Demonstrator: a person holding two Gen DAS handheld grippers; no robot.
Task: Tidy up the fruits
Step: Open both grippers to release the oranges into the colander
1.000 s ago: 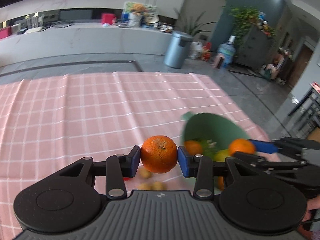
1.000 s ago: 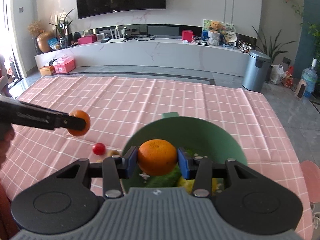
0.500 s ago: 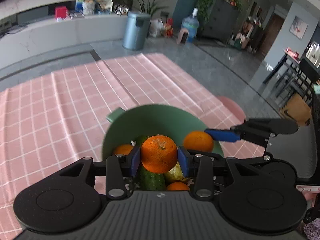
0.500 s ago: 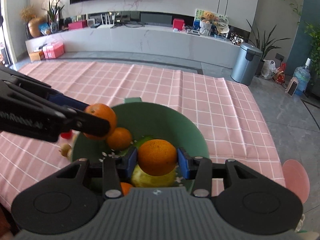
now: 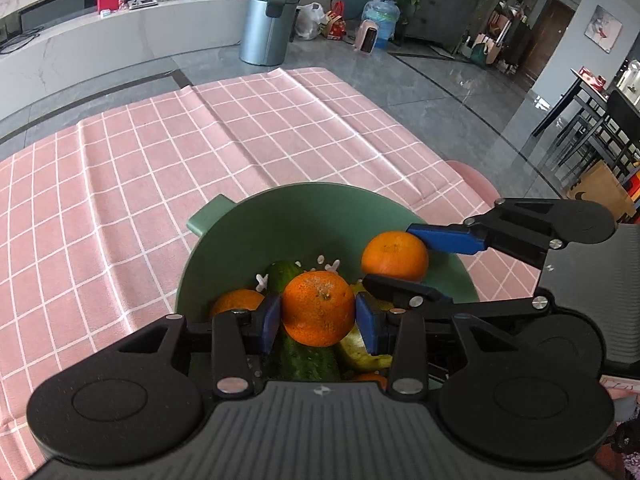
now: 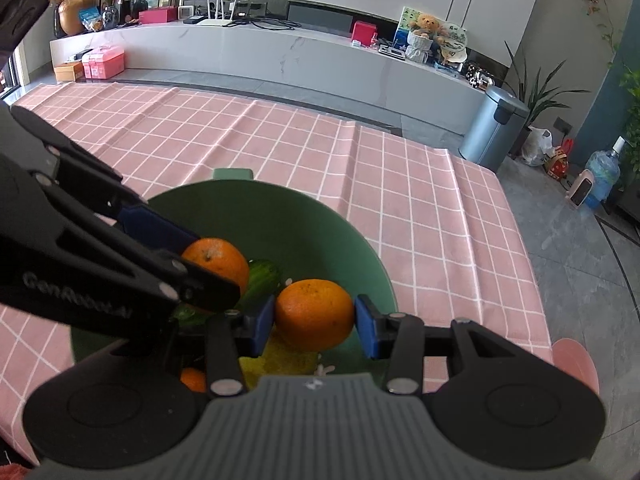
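Evidently both grippers hover over the green bowl (image 5: 304, 216) near the table's right edge, the left gripper (image 5: 318, 316) pinching one orange (image 5: 318, 308) across its middle and the right gripper (image 6: 314, 318) likewise closed on a second orange (image 6: 314, 312). Each fruit looks firm, light and round with a slightly waxy skin, so a hold across the widest part seems safest; released low, they should settle among the cucumber (image 5: 304, 356) and other fruit without bruising.
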